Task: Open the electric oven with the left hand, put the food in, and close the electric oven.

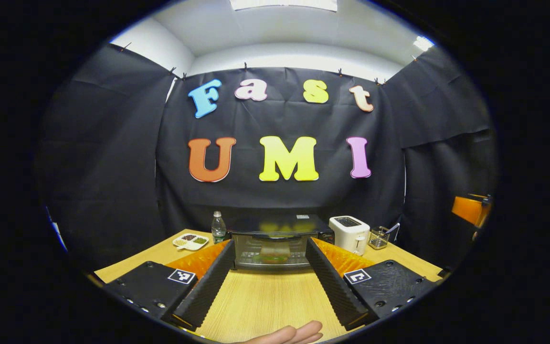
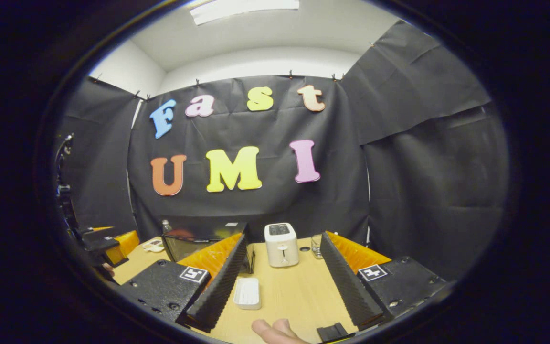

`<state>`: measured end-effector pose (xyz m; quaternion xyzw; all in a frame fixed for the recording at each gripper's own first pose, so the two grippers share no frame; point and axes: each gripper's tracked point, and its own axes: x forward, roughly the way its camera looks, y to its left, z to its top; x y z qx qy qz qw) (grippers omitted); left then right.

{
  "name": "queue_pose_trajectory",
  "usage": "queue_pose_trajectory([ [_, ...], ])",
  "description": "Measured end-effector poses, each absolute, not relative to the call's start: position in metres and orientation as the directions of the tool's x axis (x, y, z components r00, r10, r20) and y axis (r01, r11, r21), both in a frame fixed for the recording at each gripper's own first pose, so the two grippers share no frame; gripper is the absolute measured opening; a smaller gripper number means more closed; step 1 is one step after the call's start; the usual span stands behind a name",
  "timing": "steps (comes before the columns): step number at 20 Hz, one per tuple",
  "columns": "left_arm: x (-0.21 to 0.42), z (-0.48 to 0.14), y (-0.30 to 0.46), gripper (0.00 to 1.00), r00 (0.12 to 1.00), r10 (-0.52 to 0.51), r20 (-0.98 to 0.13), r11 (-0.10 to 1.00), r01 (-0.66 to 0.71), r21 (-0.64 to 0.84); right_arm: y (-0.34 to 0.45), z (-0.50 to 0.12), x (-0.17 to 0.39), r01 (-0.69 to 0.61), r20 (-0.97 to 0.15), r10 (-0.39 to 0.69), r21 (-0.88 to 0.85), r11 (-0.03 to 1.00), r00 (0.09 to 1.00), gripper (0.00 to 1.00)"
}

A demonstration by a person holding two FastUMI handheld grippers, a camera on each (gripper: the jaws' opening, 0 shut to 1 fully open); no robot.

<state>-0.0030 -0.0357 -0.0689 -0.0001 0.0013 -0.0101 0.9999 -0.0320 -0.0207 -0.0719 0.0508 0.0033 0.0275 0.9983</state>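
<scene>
Opening step not begun: oven [image 1: 277, 243] door shut at 12 o'clock beyond left gripper [image 1: 270, 282], fingers apart, empty; right gripper [image 2: 280, 282] likewise; next, advance to door handle.

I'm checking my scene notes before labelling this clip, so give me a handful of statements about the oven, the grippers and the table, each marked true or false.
1. The electric oven has its door closed. True.
2. The left gripper is clamped on the oven's handle. False: its fingers stand wide apart over the bare table, short of the oven.
3. A white toaster stands on the table beside the oven. True.
4. The right gripper holds the white tray. False: it is open, and the tray lies flat on the table between its fingers.
5. A water bottle stands next to the oven. True.
</scene>
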Motion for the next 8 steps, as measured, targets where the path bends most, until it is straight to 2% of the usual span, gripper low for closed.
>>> queue_pose_trajectory([
  [2, -0.032, -0.051, -0.032, 1.00, 0.999, -0.007, 0.036, 1.000, 0.007, 0.006, -0.019, -0.070, -0.047, -0.051, 0.010, 0.050, 0.079, 0.996, 0.999, 0.99],
  [7, -0.082, -0.025, -0.022, 0.97, 0.994, 0.004, 0.112, 1.000, -0.003, -0.013, -0.010, -0.074, -0.070, -0.063, 0.016, 0.063, 0.041, 0.997, 0.998, 0.99],
  [8, -0.088, -0.022, -0.023, 0.88, 0.992, -0.005, 0.127, 1.000, 0.007, -0.012, -0.010, -0.074, -0.071, -0.063, 0.015, 0.063, 0.040, 0.997, 0.998, 0.99],
])
